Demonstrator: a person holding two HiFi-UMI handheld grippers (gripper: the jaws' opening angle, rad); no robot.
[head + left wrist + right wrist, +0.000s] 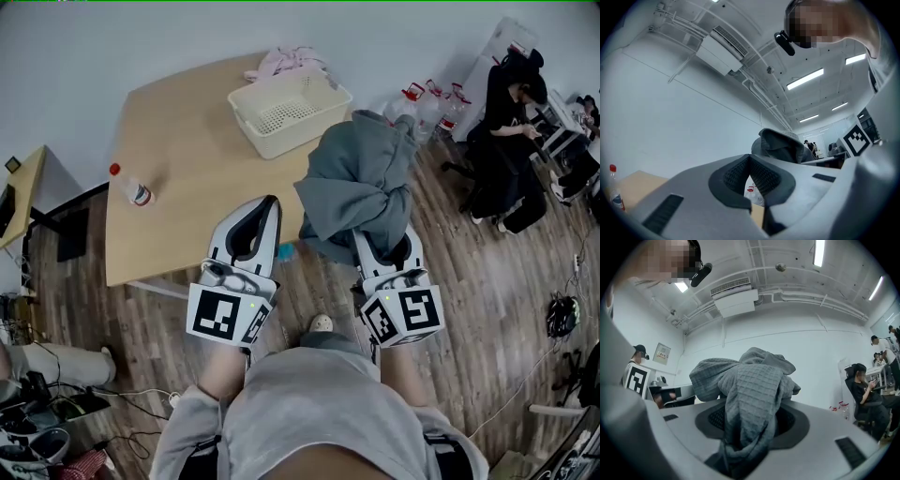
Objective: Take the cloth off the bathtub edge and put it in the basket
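A grey waffle-weave cloth [361, 183] hangs bunched in the air, with my right gripper [377, 246] shut on it. In the right gripper view the cloth [752, 394] fills the space between the jaws and spills over their tips. The white mesh basket [289, 112] stands on the far right corner of the wooden table [178, 159], ahead and to the left of the cloth. My left gripper [270, 208] hovers at the table's near edge, its tips together [749, 161] with nothing between them. No bathtub is in view.
A pink cloth [286, 61] lies behind the basket. A clear bottle with a red cap [129, 186] stands at the table's left edge. Several bottles [427, 98] stand on the wooden floor at right, near a seated person [511, 141]. A small desk [19, 187] is at left.
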